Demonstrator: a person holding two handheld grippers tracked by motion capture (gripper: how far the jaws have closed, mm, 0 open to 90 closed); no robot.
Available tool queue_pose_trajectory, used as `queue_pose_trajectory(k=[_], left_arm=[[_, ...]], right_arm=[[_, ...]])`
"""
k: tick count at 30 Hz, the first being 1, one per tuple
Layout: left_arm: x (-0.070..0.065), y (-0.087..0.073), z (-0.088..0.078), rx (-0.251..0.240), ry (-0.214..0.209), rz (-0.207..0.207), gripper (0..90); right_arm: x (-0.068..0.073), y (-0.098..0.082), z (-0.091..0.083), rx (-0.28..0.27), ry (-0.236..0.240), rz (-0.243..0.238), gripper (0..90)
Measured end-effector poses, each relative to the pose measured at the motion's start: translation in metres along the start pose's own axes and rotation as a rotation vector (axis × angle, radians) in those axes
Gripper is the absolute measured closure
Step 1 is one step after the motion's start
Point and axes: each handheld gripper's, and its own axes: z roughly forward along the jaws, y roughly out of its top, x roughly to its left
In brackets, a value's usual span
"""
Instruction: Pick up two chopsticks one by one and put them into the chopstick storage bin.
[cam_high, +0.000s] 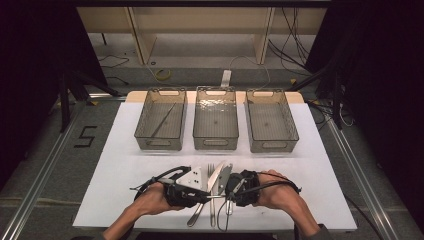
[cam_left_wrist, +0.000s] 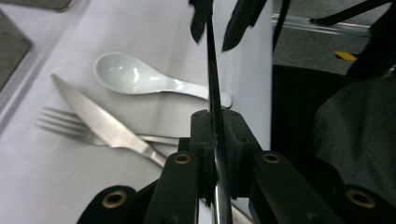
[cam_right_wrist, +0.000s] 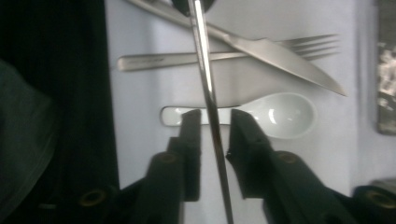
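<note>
Close to the person, the left gripper (cam_left_wrist: 215, 140) has its fingers clenched on a thin metal rod (cam_left_wrist: 212, 74), likely a chopstick, held above the white surface (cam_high: 125, 170). The right gripper (cam_right_wrist: 215, 126) faces it, its fingers standing apart on either side of the rod, not pressing. The rod looks stiff, light and slippery, so a hold nearer its middle seems safest. Beneath lie a white spoon (cam_left_wrist: 140, 79), a knife (cam_left_wrist: 102, 121) and a fork (cam_left_wrist: 65, 123). Farther off stand three bins (cam_high: 216, 125), the left one holding a similar rod.
</note>
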Motion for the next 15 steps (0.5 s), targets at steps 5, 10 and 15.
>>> queue_pose_trajectory(k=[5, 10, 15], left_arm=[[0.007, -0.002, -0.006, -0.025, 0.032, -0.043, 83.0], [0.015, -0.006, -0.012, -0.047, 0.079, -0.095, 83.0], [0.025, -0.013, -0.021, -0.087, 0.136, -0.144, 83.0]], right_arm=[[-0.007, -0.008, -0.014, -0.121, -0.026, 0.137, 55.1], [-0.009, -0.019, -0.020, -0.254, -0.048, 0.262, 48.3], [-0.011, -0.034, -0.018, -0.399, -0.061, 0.365, 42.4]])
